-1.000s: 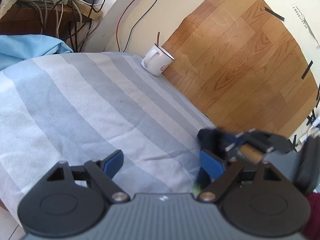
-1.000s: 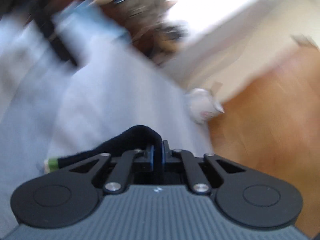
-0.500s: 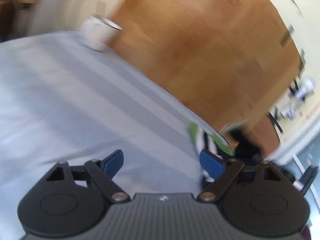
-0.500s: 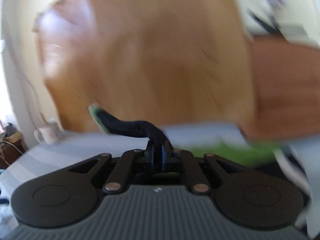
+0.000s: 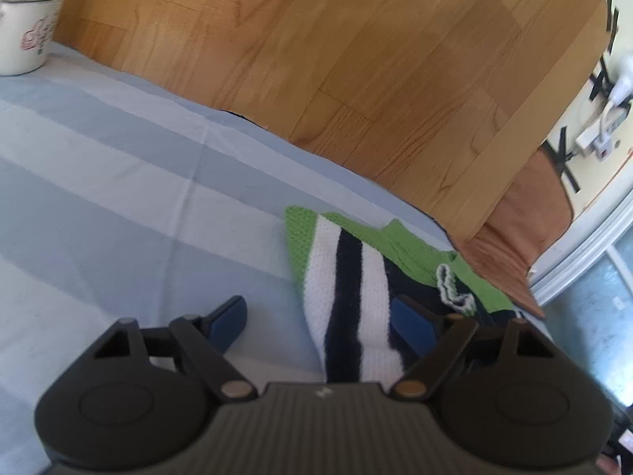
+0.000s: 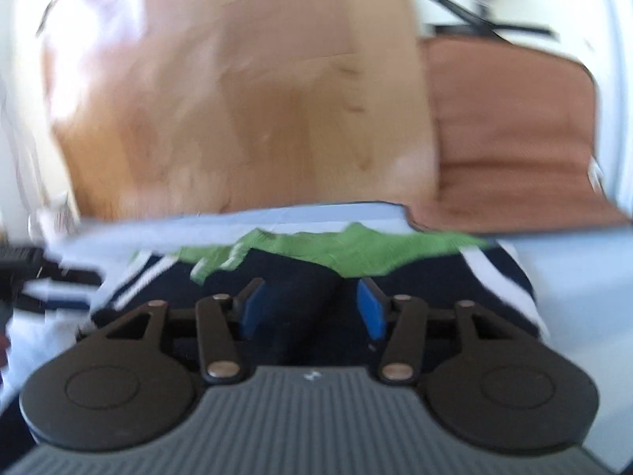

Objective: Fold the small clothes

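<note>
Lying near cloth (image 5: 118,166) edge: garment (image 5: 348,297); jaws parted.

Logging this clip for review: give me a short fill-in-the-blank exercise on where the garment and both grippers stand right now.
1. The green, white and navy knitted garment lies on the ___-striped cloth.
2. The left gripper is ___.
3. The right gripper is ___.
4. The white enamel mug stands at the cloth's far ___ corner in the left wrist view.

Missing words: blue; open; open; left

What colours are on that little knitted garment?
Green, white and dark navy stripes on the knitted garment, clearest in the left wrist view.
</note>
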The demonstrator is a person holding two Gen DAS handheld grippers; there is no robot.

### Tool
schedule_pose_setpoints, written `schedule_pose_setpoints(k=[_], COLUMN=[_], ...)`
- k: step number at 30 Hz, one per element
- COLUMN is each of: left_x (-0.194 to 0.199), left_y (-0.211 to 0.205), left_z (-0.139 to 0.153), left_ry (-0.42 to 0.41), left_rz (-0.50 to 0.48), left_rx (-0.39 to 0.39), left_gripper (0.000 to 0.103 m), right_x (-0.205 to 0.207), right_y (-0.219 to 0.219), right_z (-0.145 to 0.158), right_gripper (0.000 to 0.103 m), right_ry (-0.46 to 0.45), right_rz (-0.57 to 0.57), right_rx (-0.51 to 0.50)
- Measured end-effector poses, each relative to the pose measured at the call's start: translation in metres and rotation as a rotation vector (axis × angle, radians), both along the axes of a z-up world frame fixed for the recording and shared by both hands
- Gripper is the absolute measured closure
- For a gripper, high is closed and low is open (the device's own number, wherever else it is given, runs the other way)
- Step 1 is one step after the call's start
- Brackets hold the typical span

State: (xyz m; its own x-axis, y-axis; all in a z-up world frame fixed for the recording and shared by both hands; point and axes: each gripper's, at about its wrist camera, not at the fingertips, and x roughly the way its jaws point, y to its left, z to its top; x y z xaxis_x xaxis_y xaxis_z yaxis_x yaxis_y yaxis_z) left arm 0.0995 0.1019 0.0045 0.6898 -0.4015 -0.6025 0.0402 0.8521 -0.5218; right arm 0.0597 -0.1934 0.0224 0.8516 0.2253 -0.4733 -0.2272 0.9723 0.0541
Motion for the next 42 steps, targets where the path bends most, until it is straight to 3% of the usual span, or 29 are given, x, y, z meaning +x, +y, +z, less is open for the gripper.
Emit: schedule_pose_setpoints(k=[3, 7, 11, 16, 17, 18, 19, 20, 25, 33, 36, 37, 39, 42], left_x=[0.003, 0.003, 0.001, -0.005, -0.005, -0.005, -0.006, -0.007, -0.009, -0.010, -0.012, -0.013, -0.013, -0.013], left_y=[-0.011, -0.018, -0.024, -0.039, -0.039, -0.038, -0.036, -0.033, -0.022, -0.029, -0.033, -0.034, -0.036, -0.035], left_z=[0.002, 0.003, 0.001, -0.002, -0.001, -0.001, -0.002, -0.002, -0.005, -0.004, -0.003, -0.002, -0.002, -0.003], left_ry=[-0.006, -0.014, -0.036, -0.093, -0.092, -0.093, -0.095, -0.098, -0.109, -0.117, -0.128, -0.135, -0.142, -0.136], left_rz=[-0.001, -0.027, -0.028, -0.022, -0.016, -0.011, -0.008, -0.006, 0.004, -0.019, -0.052, -0.062, -0.080, -0.082], left_rx=[0.019, 0.020, 0.058, 0.155, 0.156, 0.150, 0.138, 0.126, 0.061, 0.083, 0.090, 0.094, 0.097, 0.088], left_gripper=[0.022, 0.024, 0.025, 0.029, 0.029, 0.031, 0.032, 0.033, 0.036, 0.036, 0.036, 0.036, 0.036, 0.036], right_x=[0.011, 0.014, 0.008, 0.016, 0.020, 0.024, 0.028, 0.030, 0.009, -0.014, -0.019, -0.021, -0.017, -0.006], right_y=[0.012, 0.008, 0.011, 0.021, 0.020, 0.018, 0.013, 0.001, -0.065, -0.112, -0.118, -0.120, -0.123, -0.122], right_z=[-0.011, -0.012, -0.005, -0.014, -0.017, -0.018, -0.017, -0.014, 0.004, -0.022, -0.020, -0.018, -0.015, -0.018], right_gripper=[0.049, 0.049, 0.049, 0.049, 0.052, 0.074, 0.090, 0.093, 0.094, 0.093, 0.089, 0.087, 0.068, 0.066], right_ry=[0.015, 0.026, -0.004, 0.034, 0.037, 0.035, 0.038, 0.026, -0.051, 0.080, 0.048, 0.037, 0.048, 0.075], right_rz=[0.059, 0.072, 0.150, 0.189, 0.187, 0.166, 0.143, 0.098, -0.123, -0.256, -0.289, -0.290, -0.287, -0.297], right_rx=[-0.084, -0.022, -0.033, -0.089, -0.098, -0.094, -0.062, 0.008, 0.284, 0.311, 0.348, 0.365, 0.392, 0.380])
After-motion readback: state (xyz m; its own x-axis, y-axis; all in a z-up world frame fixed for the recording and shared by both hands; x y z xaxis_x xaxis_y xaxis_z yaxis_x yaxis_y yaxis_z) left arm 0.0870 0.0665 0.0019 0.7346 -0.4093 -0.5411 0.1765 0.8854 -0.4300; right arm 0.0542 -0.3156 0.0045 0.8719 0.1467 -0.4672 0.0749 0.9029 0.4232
